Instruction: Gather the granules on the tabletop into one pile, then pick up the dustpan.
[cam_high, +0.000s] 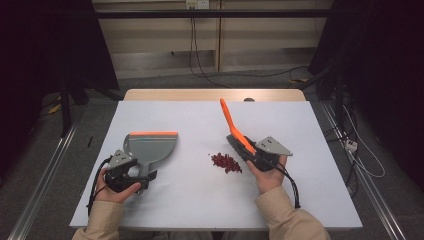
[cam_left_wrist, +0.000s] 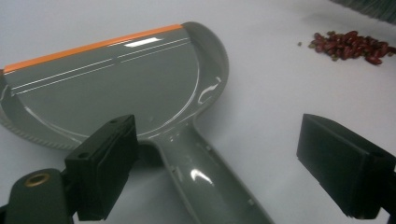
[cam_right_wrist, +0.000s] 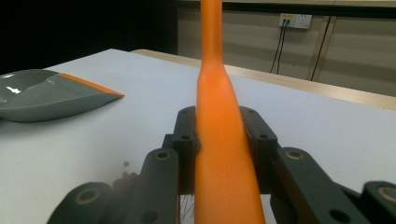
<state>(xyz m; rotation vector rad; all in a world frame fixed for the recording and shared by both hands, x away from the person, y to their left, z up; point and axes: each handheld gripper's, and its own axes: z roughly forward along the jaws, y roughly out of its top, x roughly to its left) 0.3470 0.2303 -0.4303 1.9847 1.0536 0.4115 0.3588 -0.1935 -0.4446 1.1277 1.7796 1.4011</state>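
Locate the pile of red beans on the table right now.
In the high view, the red beans lie on the table's centre-right, just left of the brush held by the right gripper.

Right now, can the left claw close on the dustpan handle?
Probably yes. The left claw is open with its jaws either side of the dustpan handle, and nothing lies between them; the beans sit well off.

Beige sleeves (cam_high: 282, 215) covered both forearms. The left gripper (cam_high: 131, 176) and right gripper (cam_high: 261, 154) were black, grey-plated, trailing black cables (cam_high: 294, 192).
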